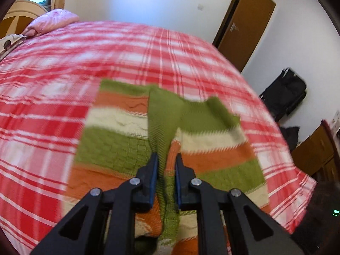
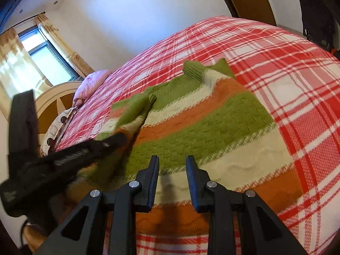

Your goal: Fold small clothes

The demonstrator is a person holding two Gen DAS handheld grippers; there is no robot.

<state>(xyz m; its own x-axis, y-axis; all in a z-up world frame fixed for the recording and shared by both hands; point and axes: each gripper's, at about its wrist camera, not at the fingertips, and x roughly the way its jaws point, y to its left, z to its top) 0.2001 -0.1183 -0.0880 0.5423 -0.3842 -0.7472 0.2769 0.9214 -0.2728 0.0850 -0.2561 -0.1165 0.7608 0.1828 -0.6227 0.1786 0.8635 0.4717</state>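
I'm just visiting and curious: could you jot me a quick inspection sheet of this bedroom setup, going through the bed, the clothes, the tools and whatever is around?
Surface: bed with red plaid cover, mostly bare.
Job's things: striped knit sweater lying on the cover; one sleeve lifted across it.
Clutter: pink pillow and a patterned cushion at the headboard.
Grippers: left gripper shut on the sleeve; right gripper open above the sweater, nothing between its fingers.
Cables: nothing seen.
Surroundings: brown door, curtained window, black bag, wooden cabinet.
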